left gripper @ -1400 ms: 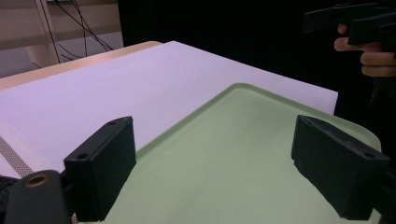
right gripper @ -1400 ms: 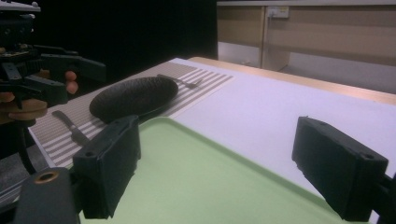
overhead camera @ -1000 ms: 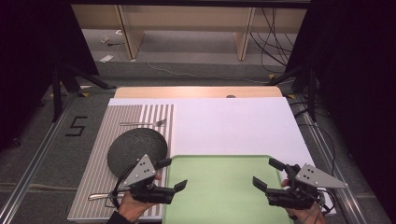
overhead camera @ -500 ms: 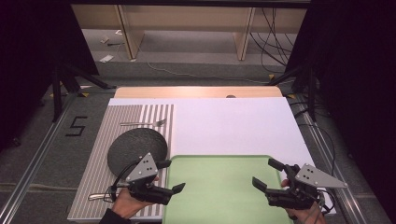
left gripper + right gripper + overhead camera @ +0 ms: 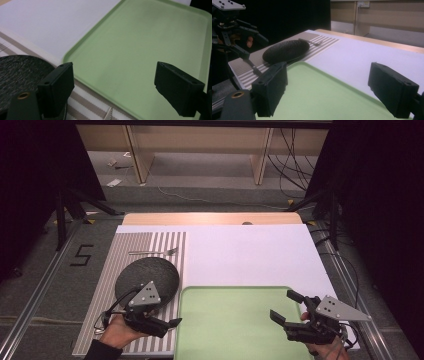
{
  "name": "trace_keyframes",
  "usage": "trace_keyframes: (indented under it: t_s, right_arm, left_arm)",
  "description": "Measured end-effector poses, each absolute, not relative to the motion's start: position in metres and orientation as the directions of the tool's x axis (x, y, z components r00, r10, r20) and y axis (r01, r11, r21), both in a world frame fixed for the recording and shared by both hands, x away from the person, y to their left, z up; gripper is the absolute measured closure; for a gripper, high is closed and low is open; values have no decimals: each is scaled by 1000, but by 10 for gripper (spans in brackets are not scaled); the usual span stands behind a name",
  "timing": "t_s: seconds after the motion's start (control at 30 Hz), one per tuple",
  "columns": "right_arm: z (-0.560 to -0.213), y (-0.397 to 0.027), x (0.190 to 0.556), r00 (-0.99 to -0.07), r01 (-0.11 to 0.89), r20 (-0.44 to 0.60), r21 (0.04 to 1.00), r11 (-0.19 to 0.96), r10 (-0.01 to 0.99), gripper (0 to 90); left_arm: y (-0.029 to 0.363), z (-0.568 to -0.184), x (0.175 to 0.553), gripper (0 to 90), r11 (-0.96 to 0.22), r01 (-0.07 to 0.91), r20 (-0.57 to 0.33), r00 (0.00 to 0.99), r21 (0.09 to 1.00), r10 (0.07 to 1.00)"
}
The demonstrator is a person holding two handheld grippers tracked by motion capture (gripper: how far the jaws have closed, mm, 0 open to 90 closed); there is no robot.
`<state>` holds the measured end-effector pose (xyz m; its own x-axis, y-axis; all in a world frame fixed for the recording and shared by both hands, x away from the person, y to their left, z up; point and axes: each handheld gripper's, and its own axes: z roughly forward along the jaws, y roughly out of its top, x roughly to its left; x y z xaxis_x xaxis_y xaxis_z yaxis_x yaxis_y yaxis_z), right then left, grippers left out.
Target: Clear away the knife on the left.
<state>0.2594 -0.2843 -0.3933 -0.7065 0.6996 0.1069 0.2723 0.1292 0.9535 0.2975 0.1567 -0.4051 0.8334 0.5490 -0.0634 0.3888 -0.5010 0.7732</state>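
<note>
Flat pale-green plastic tray point(image 5: 235, 320) with a raised rim is parked at the table's near edge, bare inside, beside a dark speckled round plate point(image 5: 147, 276). Left gripper point(image 5: 167, 326) and right gripper point(image 5: 286, 307) are held wide open at its sides.

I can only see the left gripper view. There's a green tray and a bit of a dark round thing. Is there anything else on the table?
Observer: Yes, a fork lies on the striped mat, beyond the dark plate.
Operator: Is anything on the green tray?
Observer: No, the tray is bare in the high view.
Operator: Where's the other gripper?
Observer: The right gripper hovers at the tray's right edge, jaws open, holding nothing.
Operator: And mine?
Observer: The left gripper is at the tray's left edge, also open.
</note>
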Motion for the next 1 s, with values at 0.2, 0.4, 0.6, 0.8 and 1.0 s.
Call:
trace_keyframes:
  t_s: [0.2,0.4,0.6,0.8,1.0]
  right_arm:
    - [-393,-284,259,-707,272,107,954,128,699,168]
    - [-393,-284,260,-707,272,105,953,132,700,171]
    - [-393,-284,260,-706,273,105,953,132,700,172]
    - [-393,-284,259,-707,271,104,953,132,699,173]
    - [-393,-284,259,-708,272,105,953,132,699,174]
  left_arm:
    - [167,-403,300,161,-549,408,-48,831,729,554]
    - [178,-405,302,161,-587,432,-34,823,685,566]
    - [187,-408,303,161,-629,457,-30,823,630,567]
    - [194,-414,303,162,-695,471,-35,840,544,541]
    - [201,-422,303,165,-726,489,-42,841,483,539]
